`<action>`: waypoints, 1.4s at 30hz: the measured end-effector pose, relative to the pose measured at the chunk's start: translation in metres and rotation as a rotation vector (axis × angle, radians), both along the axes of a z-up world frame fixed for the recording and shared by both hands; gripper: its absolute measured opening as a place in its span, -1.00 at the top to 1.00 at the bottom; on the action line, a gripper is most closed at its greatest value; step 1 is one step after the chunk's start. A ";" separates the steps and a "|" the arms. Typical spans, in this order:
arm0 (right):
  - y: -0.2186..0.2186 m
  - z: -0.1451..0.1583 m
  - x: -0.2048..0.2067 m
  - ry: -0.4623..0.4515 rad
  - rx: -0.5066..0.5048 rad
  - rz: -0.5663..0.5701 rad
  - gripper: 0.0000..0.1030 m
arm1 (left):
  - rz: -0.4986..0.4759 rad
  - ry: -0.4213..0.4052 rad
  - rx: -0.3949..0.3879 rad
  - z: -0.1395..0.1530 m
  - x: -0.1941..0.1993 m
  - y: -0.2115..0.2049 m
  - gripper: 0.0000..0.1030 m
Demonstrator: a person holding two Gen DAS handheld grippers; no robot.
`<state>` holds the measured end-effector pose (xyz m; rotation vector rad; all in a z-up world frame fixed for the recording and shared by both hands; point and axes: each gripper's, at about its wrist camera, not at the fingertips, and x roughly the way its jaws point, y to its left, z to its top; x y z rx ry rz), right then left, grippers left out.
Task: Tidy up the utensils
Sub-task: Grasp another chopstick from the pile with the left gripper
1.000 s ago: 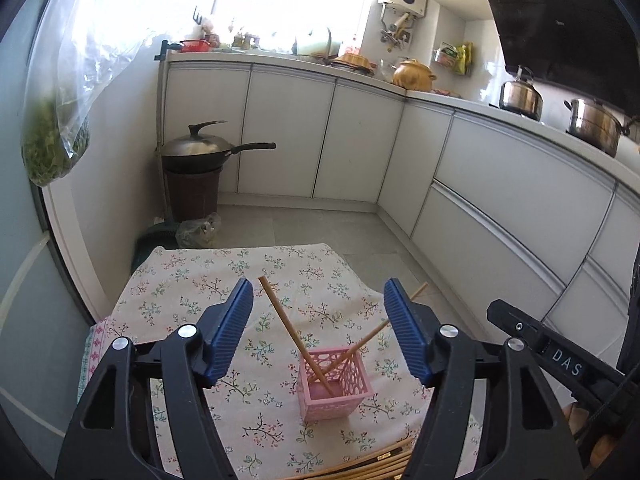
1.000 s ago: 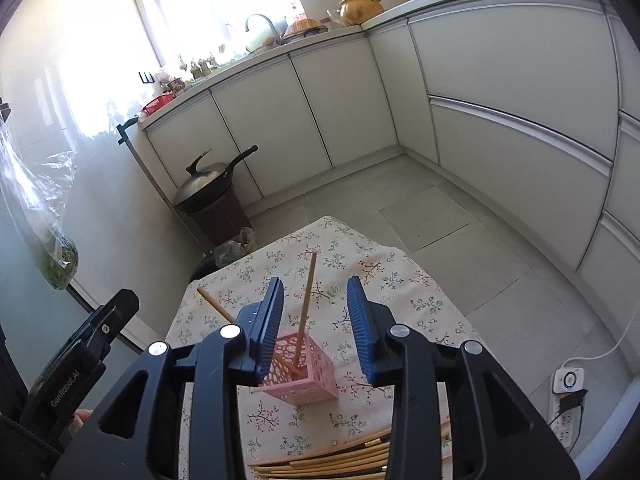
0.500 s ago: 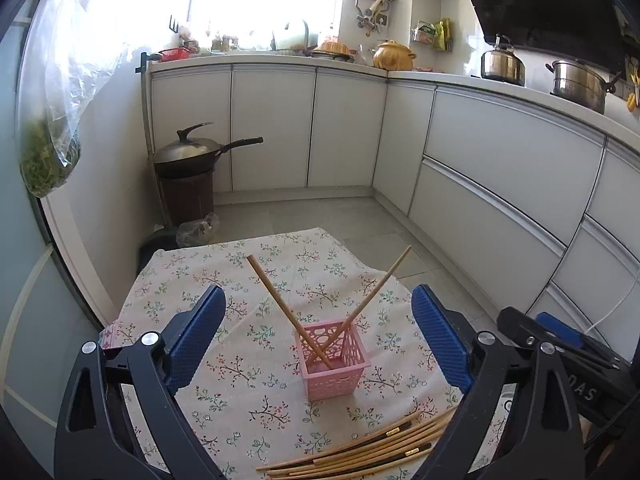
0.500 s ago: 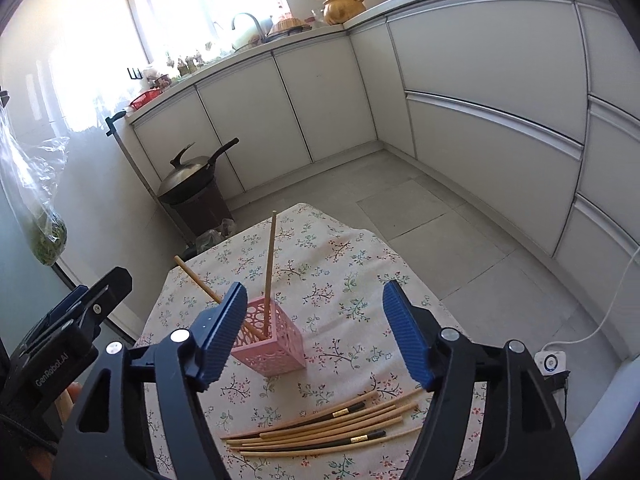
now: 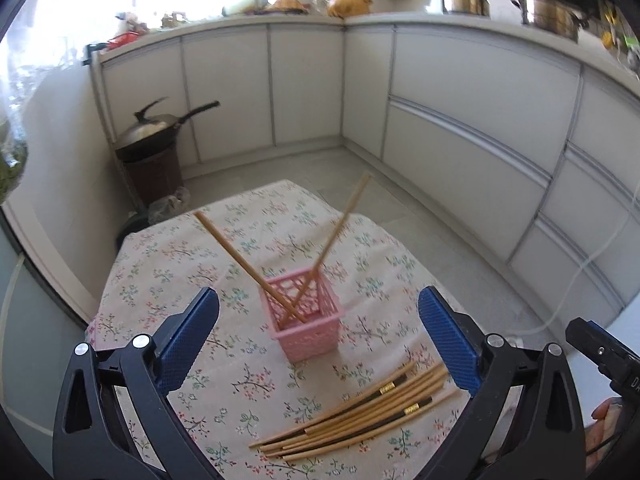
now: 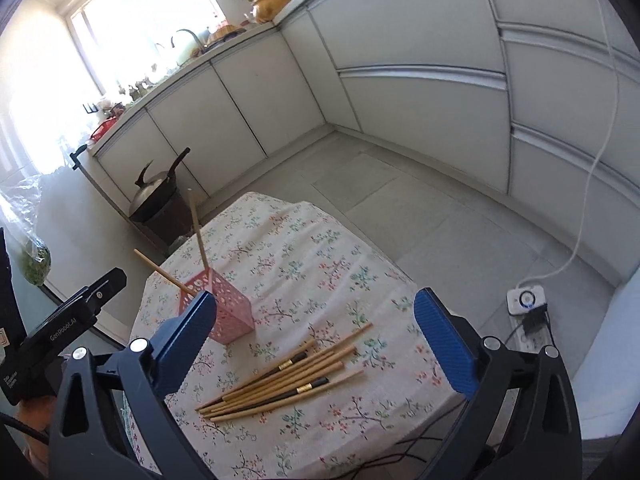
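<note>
My left gripper [image 5: 318,336] and right gripper [image 6: 316,338] both stood spread wide with nothing between their pads; each had just been opening, and neither gripped anything. Nearest me lay the pile [image 5: 356,412] of loose chopsticks on the flowered cloth [image 5: 168,280], fanned side by side and touching one another (two with dark, gold-banded ends). Just beyond it stood the pink basket [image 5: 306,326], with two sticks [image 5: 236,256] already leaning in it, crossed, tops pointing apart. Farther off sat a lidded wok [image 5: 152,132] by the cabinets.

I judged the next job was fetching another stick from the pile. To do it well I would single out an outer one, close on it near its middle so it stayed level, and lift clear before turning toward the basket, lest I drag its neighbours or knock the light basket over.
</note>
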<state>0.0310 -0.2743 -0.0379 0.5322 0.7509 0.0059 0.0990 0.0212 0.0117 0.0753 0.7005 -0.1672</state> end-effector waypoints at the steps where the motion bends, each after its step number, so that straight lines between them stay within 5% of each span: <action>1: -0.005 -0.006 -0.005 0.023 0.021 -0.009 -0.87 | -0.026 0.025 0.015 -0.006 0.002 -0.007 -0.86; 9: -0.034 -0.050 -0.018 0.203 0.179 -0.049 -0.87 | -0.246 0.306 0.121 -0.068 0.023 -0.074 -0.86; 16: -0.052 -0.067 -0.021 0.269 0.246 -0.067 -0.87 | -0.324 0.556 0.165 -0.126 0.064 -0.119 -0.86; 22: -0.073 -0.089 -0.018 0.341 0.376 -0.112 -0.87 | -0.405 0.659 0.247 -0.158 0.088 -0.165 -0.83; 25: -0.073 -0.096 -0.015 0.370 0.434 -0.097 -0.87 | -0.440 0.720 0.277 -0.174 0.097 -0.181 -0.58; 29: -0.072 -0.102 -0.014 0.395 0.463 -0.084 -0.87 | -0.469 0.780 0.344 -0.197 0.098 -0.191 -0.01; 42: -0.071 -0.111 -0.011 0.436 0.475 -0.102 -0.87 | -0.486 0.676 0.312 -0.185 0.100 -0.166 0.82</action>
